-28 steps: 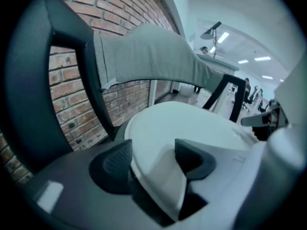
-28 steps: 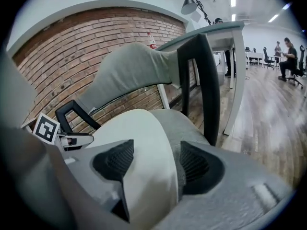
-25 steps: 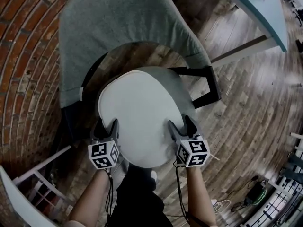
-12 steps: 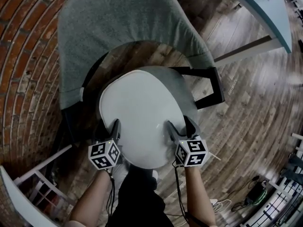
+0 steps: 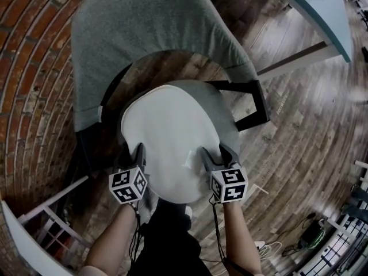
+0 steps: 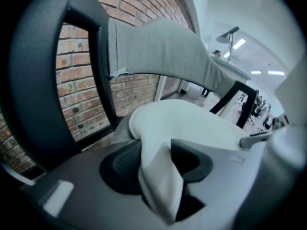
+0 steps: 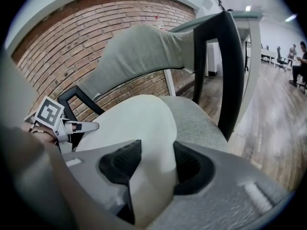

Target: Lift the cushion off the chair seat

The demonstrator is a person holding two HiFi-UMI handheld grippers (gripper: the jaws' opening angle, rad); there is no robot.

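A round white cushion (image 5: 169,137) lies on the grey chair seat (image 5: 229,119). My left gripper (image 5: 133,153) is at the cushion's near left edge and my right gripper (image 5: 214,150) at its near right edge. Both sets of jaws have just been closing. In the left gripper view a fold of the cushion (image 6: 158,176) is pinched between the dark pads (image 6: 120,164). The right gripper view shows the cushion's rim (image 7: 151,166) squeezed between its pads (image 7: 120,164) the same way. A small crease (image 5: 191,157) has risen beside the right gripper.
The chair's grey backrest (image 5: 144,33) curves behind the seat, with a black arm frame (image 5: 254,105) at the right. A brick wall (image 5: 29,96) runs along the left. A white desk (image 5: 313,10) stands at the upper right, a white frame (image 5: 52,209) at the lower left.
Both grippers' jaws have closed onto the cushion's near edge, and the cushion has puckered beside the right gripper. The hands have hardly moved.
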